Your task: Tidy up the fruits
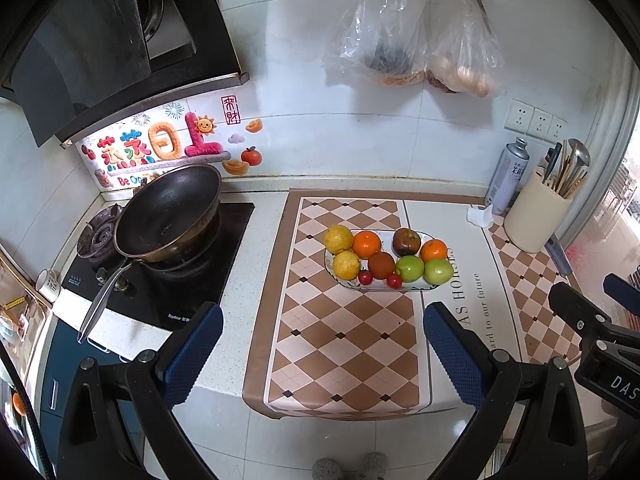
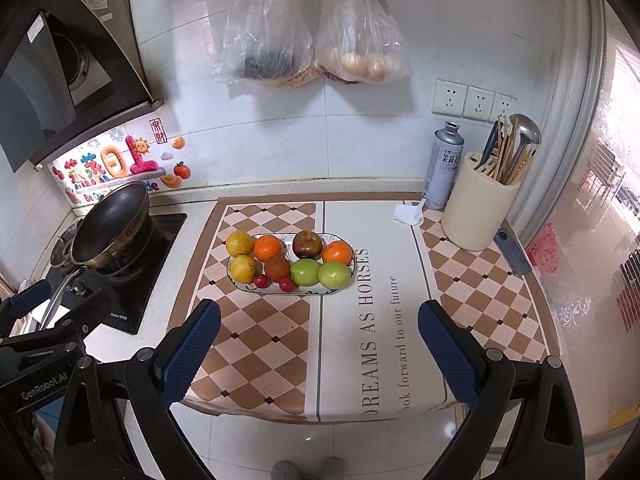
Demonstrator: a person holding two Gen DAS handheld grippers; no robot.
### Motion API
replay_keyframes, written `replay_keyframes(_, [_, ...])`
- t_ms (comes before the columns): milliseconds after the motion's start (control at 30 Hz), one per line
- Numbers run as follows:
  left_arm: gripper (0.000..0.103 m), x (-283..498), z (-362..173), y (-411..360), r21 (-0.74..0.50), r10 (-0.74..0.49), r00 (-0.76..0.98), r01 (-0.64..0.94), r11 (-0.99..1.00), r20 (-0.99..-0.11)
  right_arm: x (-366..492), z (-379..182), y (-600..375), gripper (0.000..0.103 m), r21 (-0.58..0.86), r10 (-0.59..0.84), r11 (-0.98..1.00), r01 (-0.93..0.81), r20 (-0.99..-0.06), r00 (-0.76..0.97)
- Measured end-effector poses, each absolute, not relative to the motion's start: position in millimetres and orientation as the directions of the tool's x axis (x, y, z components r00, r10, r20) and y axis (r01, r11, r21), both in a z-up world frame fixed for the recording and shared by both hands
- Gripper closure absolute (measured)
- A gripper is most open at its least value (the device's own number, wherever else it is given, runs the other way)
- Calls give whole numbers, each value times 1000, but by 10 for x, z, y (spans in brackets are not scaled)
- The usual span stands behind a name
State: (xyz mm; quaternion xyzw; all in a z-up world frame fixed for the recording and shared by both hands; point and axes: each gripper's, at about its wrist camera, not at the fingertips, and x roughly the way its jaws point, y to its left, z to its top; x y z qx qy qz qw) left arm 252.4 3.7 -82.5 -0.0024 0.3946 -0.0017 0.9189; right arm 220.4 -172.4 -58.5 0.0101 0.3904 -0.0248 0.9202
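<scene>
- An oval plate [image 2: 344, 282] of fruit is seen on a checked mat [image 2: 260, 344] spread over the white kitchen surface [image 1: 256, 248], ahead of both grippers and touched by neither.
- On the plate are counted: two yellow citrus fruits [image 2: 240, 243], two oranges [image 2: 267, 247], two green apples [image 2: 305, 272], one dark red apple [image 2: 307, 244], one brownish-red round fruit [image 2: 277, 268] and two small red cherry tomatoes [image 2: 261, 281].
- The left gripper [image 1: 322, 354] is held low over the near edge of the mat, its blue-padded fingers [image 1: 192, 354] spread wide with nothing between them.
- The right gripper [image 2: 320, 354] is likewise held wide apart and empty.
- "DREAMS AS HORSES" and "forward to our future" are printed on the mat.
- One wok [image 1: 168, 220] is set on a black hob [image 1: 160, 280] at the left.
- One grey spray can [image 2: 443, 166] and one cream utensil holder [image 2: 478, 204] are placed at the back right.
- Two plastic bags [image 2: 266, 24] are hung on the tiled wall.
- "GenRobot.AI" is read on the left gripper's body in the right wrist view.
</scene>
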Motion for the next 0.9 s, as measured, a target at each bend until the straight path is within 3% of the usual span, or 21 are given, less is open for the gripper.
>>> replay_keyframes(900, [0, 2454, -791, -1, -9, -10, 690, 5, 1000, -724, 2150, -560, -1713, 2, -1, -36, 999, 50, -718, 695])
